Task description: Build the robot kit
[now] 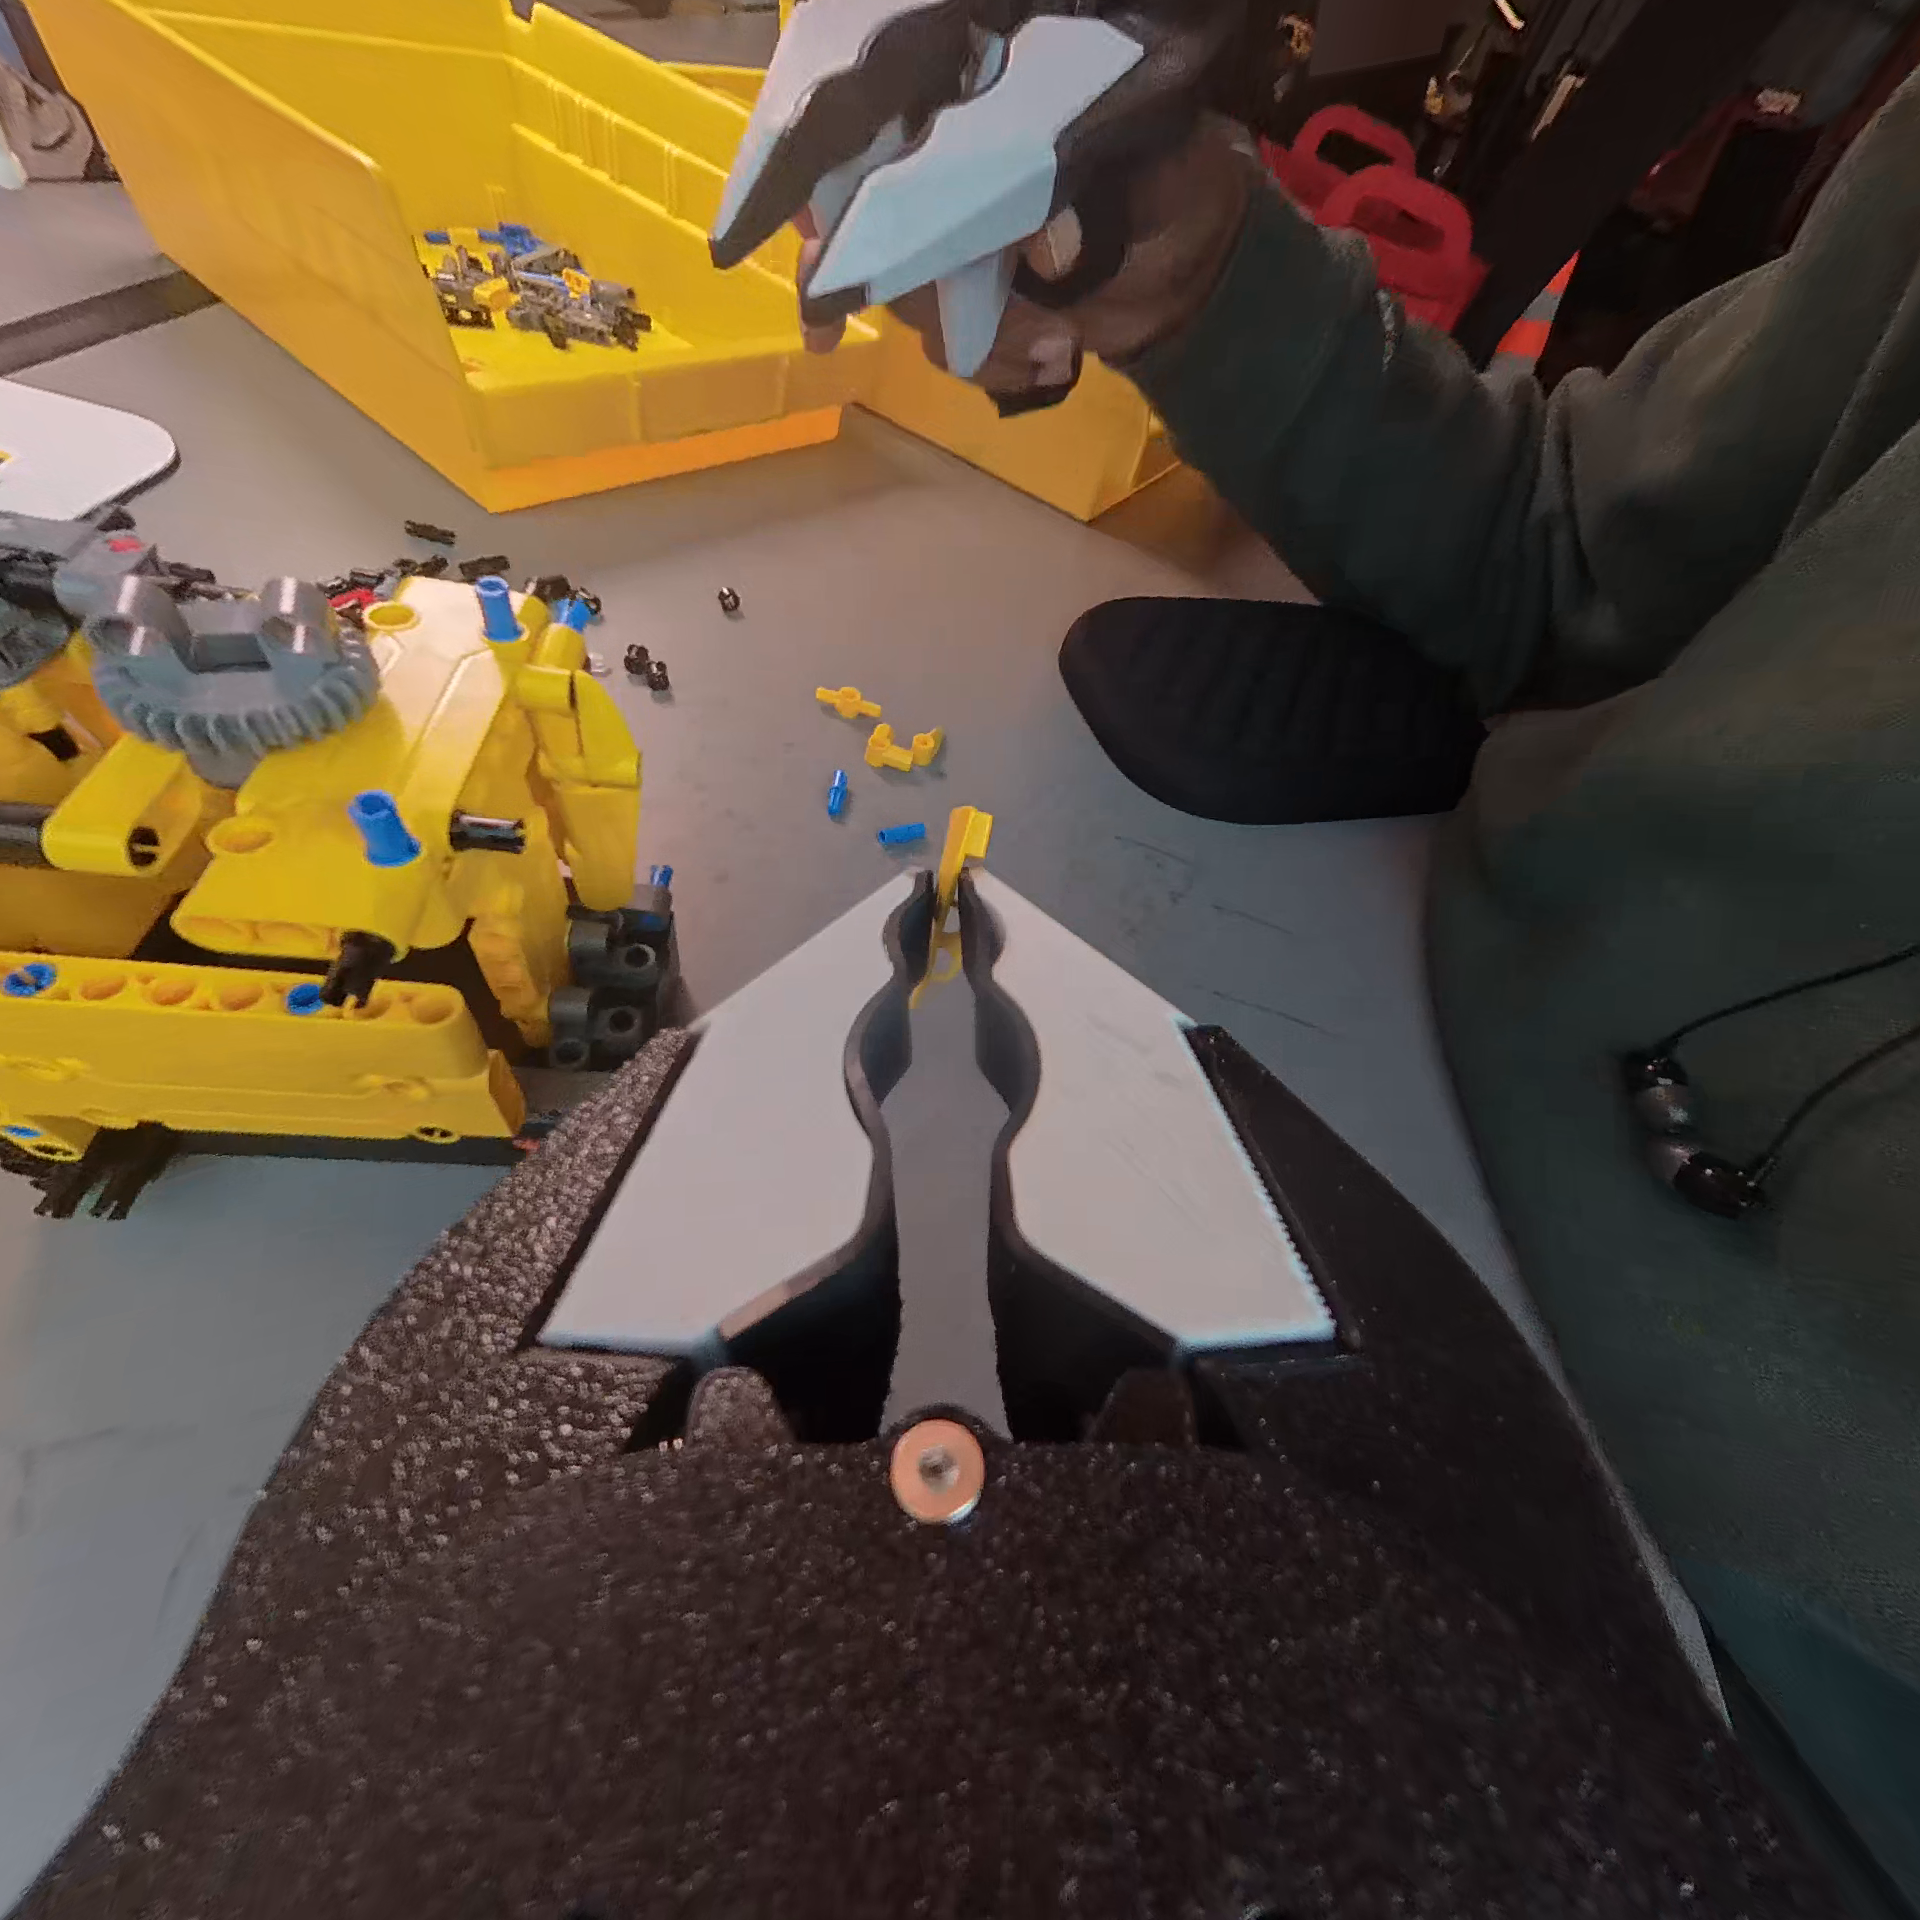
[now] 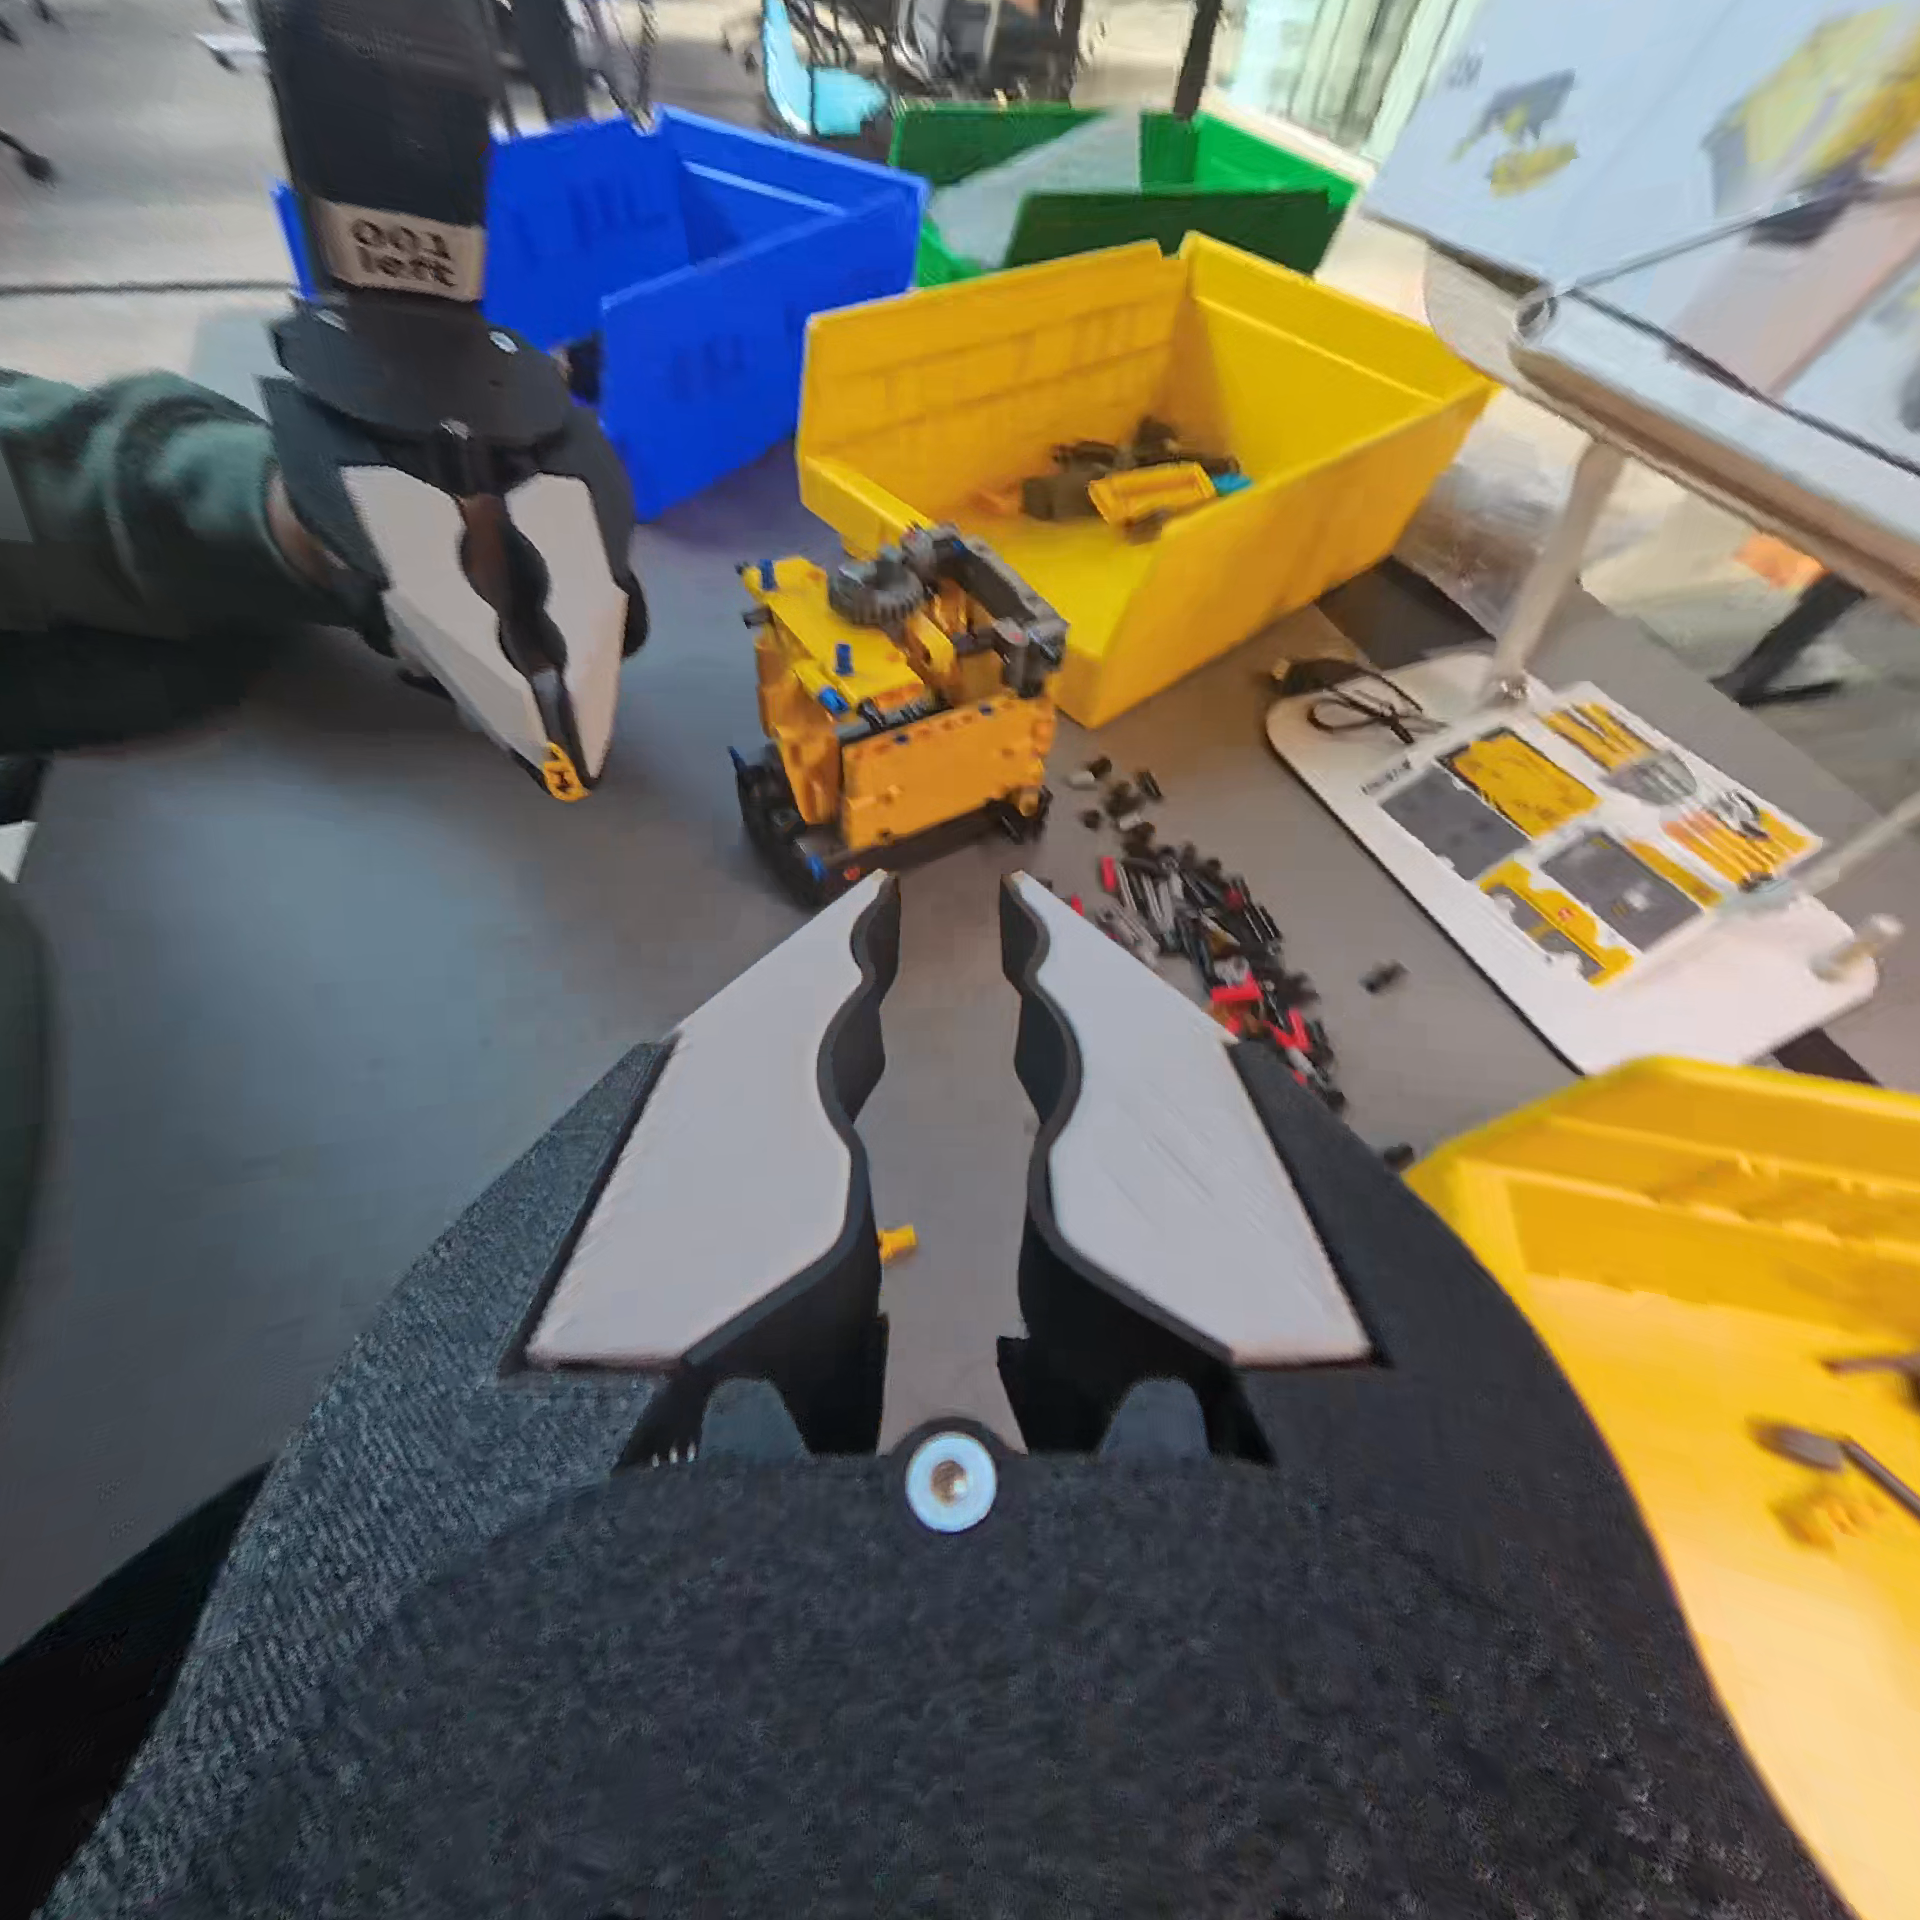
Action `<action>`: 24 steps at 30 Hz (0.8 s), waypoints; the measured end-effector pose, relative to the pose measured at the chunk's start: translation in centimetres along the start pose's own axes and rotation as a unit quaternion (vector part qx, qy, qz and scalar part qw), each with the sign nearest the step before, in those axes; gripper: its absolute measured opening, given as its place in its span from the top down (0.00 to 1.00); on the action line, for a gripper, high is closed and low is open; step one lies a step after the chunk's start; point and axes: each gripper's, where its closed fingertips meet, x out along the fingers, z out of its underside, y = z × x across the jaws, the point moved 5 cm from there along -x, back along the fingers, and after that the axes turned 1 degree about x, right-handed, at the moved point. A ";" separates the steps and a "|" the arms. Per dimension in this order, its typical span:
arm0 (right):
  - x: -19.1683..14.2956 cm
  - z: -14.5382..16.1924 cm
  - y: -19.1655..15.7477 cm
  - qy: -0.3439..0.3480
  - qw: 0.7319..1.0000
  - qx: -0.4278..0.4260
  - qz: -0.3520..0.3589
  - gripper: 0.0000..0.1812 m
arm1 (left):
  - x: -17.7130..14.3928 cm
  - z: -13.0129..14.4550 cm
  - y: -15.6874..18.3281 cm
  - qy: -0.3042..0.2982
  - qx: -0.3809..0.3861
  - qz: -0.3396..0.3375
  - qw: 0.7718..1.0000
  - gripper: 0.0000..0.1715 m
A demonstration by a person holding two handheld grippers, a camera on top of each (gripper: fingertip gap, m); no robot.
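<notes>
Yellow is pretty much everywhere you look. Starting on your left, your left tool [image 1: 943, 881] is clamped on a small yellow connector piece [image 1: 958, 862], pinched upright at the very tips, held over the grey surface [image 1: 312, 1455]. From the right wrist view you can see that same piece poking out below the tips, well left of the model. Just past those tips a few loose yellow and blue bits [image 1: 883, 758] lie scattered on the surface.

Next over, the half-built yellow brick vehicle [image 2: 899, 717] sits roughly in the middle, with a grey gear [image 2: 876, 594] on top and blue pins sticking out of it. Your right tool [image 2: 945, 883] has its fingers apart with nothing between them, tips hovering just in front of the vehicle's near end.

Behind the vehicle there's a yellow bin [image 2: 935, 364] with some parts inside, and a blue bin [image 2: 727, 270] and green bin [image 2: 1195, 208] further back. Right of the vehicle, a pile of small black and red pins [image 2: 1216, 935] is spread on the surface, then an instruction sheet [image 2: 1579, 831] lying on a white base. Another yellow bin [image 2: 1714, 1195] sits at the near right edge.
</notes>
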 end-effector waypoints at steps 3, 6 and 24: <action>-0.7 3.5 0.7 -0.089 0.996 0.022 0.016 0.90 | 0.2 0.3 0.0 -0.014 0.001 -0.009 1.000 0.98; 0.3 7.4 -0.1 -0.158 0.987 0.042 -0.011 0.90 | 0.1 0.2 0.0 -0.013 0.003 -0.012 1.000 0.98; 1.7 10.6 -1.5 -0.241 0.968 0.047 -0.042 0.93 | 0.5 0.9 -0.5 -0.025 -0.011 -0.011 1.000 0.98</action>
